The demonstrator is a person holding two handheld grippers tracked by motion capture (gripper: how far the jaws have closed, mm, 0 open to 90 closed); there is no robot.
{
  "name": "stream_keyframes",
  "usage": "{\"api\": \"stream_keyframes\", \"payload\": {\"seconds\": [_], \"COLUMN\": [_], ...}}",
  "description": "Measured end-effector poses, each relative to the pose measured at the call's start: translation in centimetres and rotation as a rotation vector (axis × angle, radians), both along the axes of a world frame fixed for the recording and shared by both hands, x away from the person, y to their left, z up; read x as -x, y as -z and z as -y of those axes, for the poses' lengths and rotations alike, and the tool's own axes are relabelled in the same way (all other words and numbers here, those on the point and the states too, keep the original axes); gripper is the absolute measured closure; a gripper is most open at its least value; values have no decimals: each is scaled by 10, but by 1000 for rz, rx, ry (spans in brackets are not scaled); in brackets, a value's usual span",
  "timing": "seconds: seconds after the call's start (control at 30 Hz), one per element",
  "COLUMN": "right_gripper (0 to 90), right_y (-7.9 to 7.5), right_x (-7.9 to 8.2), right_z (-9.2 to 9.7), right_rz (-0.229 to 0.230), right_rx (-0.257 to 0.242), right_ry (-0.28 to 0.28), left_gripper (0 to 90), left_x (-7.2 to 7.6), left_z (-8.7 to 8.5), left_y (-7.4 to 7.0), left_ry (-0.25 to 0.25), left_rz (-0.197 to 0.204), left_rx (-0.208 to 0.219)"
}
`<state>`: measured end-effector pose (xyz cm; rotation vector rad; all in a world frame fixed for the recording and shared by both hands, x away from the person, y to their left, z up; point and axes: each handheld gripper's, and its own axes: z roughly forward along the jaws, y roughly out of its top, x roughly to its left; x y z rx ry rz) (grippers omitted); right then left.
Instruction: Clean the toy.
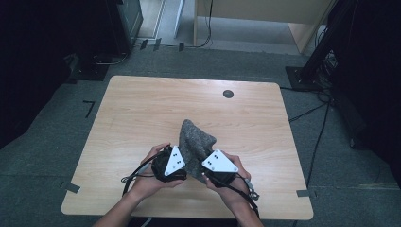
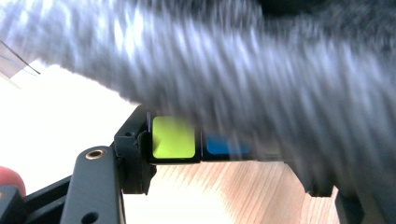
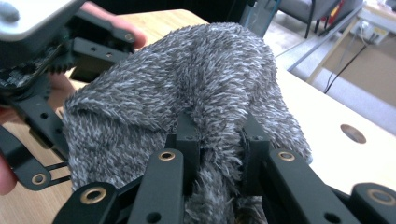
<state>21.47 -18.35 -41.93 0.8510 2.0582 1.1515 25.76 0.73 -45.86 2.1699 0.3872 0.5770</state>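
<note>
Here fuzzy grey cloth (image 1: 195, 142) bunched, wooden table (image 1: 142, 109).

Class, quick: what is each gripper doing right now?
Left gripper: shut on the grey fuzzy cloth.
Right gripper: shut on the same cloth.

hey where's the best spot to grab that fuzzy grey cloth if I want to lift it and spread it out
Probably its near edge, pinched at two spots apart, coming from the person's side. The fuzzy grey cloth is limp and bunches into a peak, so the middle offers only slack. Both grippers already grip that edge: the left gripper is shut on it at one end, and the right gripper has a fold pinched between its jaws above the table.
</note>
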Motion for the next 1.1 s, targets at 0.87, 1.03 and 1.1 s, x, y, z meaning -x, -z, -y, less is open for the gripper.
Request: {"api": "stream_keyframes", "payload": {"seconds": [0.87,1.03,1.1], "right_gripper": [802,801,801], "right_y": [2,6,9], "right_x": [2,17,17], "right_z": [3,-26,-28], "right_rz": [70,142,153], "right_rx": [-83,48,82], "right_ry": [-33,-182,-166], "left_gripper": [343,342,342], "left_x": [-4,-2,-3], "left_z": [-10,-12,-13], "left_y": [-2,-3,-2], "left_ry": [1,-1,-1], "left_rz": [-62,-54,-59], "left_rx": [70,67,61]}}
